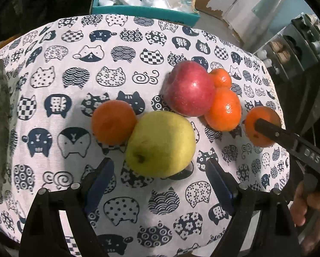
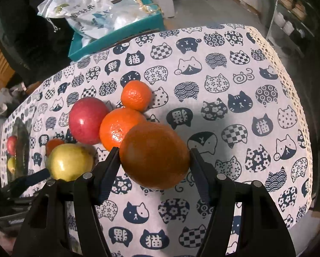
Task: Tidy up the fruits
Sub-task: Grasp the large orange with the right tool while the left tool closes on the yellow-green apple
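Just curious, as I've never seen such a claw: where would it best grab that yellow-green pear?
Probably across the pear's wide middle, from above. It lies on its side, free toward the open left claw, with an orange touching one flank.

Left wrist view: fruit cluster blocks frame centre, namely yellow apple [image 1: 161,143], red apple [image 1: 189,88] and touching oranges [image 1: 222,109]. Tablecloth [image 1: 52,85] lies unobstructed across left and lower frame. Teal box [image 1: 145,10] bounds the upper edge.

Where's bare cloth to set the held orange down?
Free: tablecloth right of the held orange, out to its lace edge; also the cloth beyond the small tangerine. Crowded: left, where red apple, tangerine and yellow-green apple cluster.
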Available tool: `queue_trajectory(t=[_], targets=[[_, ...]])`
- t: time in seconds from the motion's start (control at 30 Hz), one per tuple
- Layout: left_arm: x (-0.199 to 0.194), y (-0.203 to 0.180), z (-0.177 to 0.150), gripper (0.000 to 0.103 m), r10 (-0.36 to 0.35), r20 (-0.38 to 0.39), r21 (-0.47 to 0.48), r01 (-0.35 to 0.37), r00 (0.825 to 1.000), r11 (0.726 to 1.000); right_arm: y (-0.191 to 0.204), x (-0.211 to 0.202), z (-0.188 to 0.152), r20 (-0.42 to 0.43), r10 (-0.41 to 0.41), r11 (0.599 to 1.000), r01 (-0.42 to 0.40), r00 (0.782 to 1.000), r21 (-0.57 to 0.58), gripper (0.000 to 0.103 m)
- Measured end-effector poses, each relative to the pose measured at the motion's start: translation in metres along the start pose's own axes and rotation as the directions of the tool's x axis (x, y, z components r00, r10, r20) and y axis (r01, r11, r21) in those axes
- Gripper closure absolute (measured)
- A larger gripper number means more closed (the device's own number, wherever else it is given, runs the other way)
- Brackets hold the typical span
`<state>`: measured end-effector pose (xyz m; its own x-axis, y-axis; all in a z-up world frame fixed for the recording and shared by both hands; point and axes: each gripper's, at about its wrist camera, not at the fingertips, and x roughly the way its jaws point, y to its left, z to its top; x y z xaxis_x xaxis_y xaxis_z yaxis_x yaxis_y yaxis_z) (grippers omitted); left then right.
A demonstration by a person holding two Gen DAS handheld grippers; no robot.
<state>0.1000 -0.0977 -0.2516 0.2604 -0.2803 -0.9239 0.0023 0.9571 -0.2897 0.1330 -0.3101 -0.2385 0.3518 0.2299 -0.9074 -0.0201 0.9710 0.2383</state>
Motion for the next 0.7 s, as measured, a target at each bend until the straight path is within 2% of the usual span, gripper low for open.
queue_trajectory(t=[0.33, 0.47, 0.53, 0.63, 0.7], targets=[[0.031, -0.007, 0.013, 0.015, -0.009, -0.038, -0.03, 0.008, 0.999, 1.0, -0.004, 0.003, -0.004, -0.008, -0.015, 1.0, 0.015, 1.0, -0.012, 0.038], [0.035, -0.003, 0.018, 0.015, -0.028, -0.031, -0.054, 0.026, 0.999, 0.998, -0.005, 0.005, -0.004, -0.009, -0.014, 1.0, 0.014, 1.0, -0.009, 0.038], [0.038, -0.003, 0.021, 0.019, -0.038, -0.035, -0.056, 0.036, 0.999, 0.998, -0.006, 0.005, -0.004, -0.009, -0.015, 1.0, 0.015, 1.0, -0.008, 0.038], [0.037, -0.001, 0.021, 0.031, -0.024, -0.027, -0.045, 0.022, 0.999, 0.999, -0.006, 0.006, -0.004, -0.007, -0.016, 1.0, 0.016, 1.0, -0.012, 0.038], [0.036, -0.002, 0.02, 0.031, -0.036, -0.027, -0.028, 0.035, 0.999, 0.999, -0.005, 0.005, -0.003, -0.006, -0.019, 1.0, 0.019, 1.0, -0.016, 0.038]])
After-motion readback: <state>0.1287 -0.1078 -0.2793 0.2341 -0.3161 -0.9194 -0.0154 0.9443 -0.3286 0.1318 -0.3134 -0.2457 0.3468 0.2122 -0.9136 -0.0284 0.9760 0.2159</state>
